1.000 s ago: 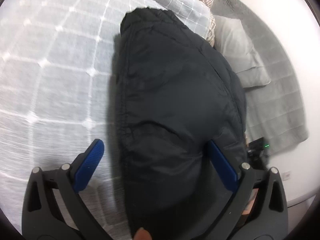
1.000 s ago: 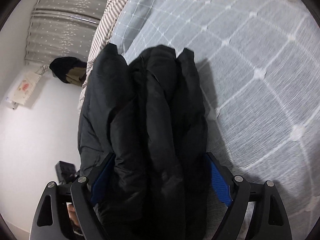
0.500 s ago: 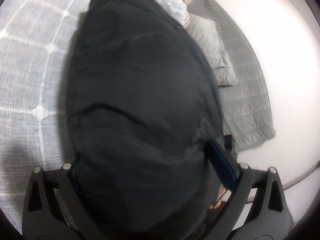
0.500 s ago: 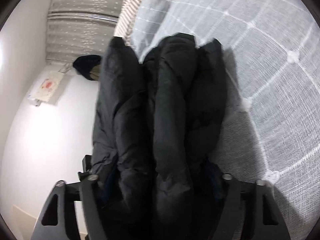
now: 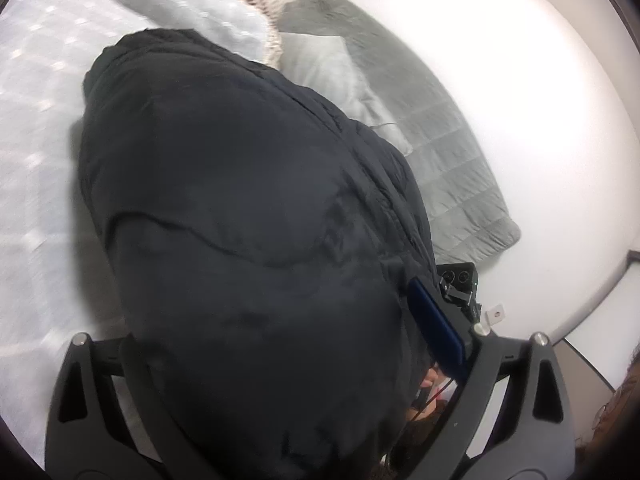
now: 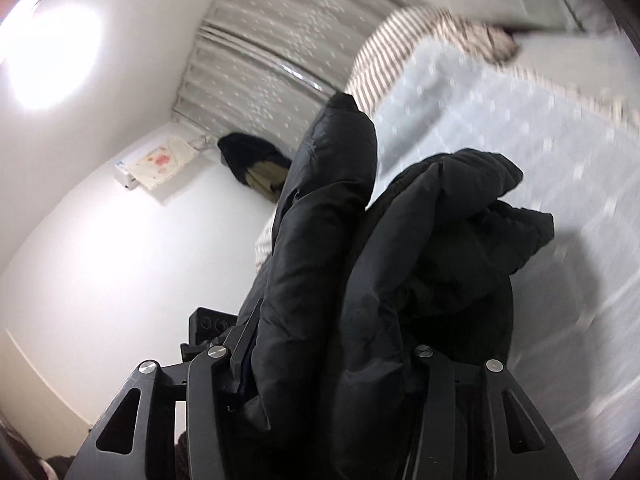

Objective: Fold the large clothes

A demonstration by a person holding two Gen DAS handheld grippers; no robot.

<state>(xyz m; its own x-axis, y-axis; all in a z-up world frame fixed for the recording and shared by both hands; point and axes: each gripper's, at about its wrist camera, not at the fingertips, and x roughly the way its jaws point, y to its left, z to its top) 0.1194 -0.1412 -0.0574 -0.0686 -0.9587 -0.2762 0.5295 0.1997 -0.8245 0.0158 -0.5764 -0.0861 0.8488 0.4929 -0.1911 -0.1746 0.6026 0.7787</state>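
Note:
A black padded jacket (image 5: pixel 248 208) fills the left wrist view, folded into a thick bundle over the light blue checked bedspread (image 5: pixel 36 128). My left gripper (image 5: pixel 276 344) is shut on the jacket's near end; only its right blue pad (image 5: pixel 436 328) shows, the left one is buried in fabric. In the right wrist view the jacket (image 6: pixel 360 260) hangs in several thick folds, lifted off the bed. My right gripper (image 6: pixel 324 364) is shut on those folds, its pads hidden by fabric.
A grey quilted blanket (image 5: pixel 432 108) and a grey pillow (image 5: pixel 340 76) lie on the white floor beyond the bed. A striped sheet (image 6: pixel 400 44) edges the bedspread (image 6: pixel 520 120). A curtain (image 6: pixel 280 32) and a dark garment (image 6: pixel 252 164) hang on the wall.
Both grippers closed on the jacket bundle and lifted it off the bedspread; the right wrist view tilted up toward the wall and curtain.

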